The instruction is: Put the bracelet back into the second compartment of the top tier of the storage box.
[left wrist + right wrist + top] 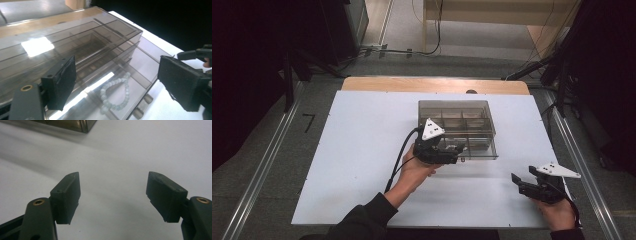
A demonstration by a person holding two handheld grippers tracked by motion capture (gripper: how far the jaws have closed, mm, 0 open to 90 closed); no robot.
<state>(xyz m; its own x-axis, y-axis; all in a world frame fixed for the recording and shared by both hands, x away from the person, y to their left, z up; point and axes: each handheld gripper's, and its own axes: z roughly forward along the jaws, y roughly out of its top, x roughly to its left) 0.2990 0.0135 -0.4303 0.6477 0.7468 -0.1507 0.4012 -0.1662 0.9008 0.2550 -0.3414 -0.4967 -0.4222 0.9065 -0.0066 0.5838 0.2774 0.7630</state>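
Observation:
A smoky see-through compartment box (457, 127) stands in the middle of the white table, its lid down. Through the lid (82, 52) a pale bead bracelet (116, 92) lies in a near corner compartment. My left gripper (458, 150) is at the box's front edge, open, its jaws spread wide over that corner (117, 75) with nothing between them. My right gripper (522, 176) rests low at the front right of the table, apart from the box. It stands open (113, 192) over bare white surface, with a corner of the box (75, 125) far ahead.
The white table top (362, 150) ends in a wooden strip (432, 84) at the back. Metal rails (262, 170) run along both sides on the floor. Cables and dark stands sit beyond the table. The other gripper (200, 53) shows at the right edge of the left gripper view.

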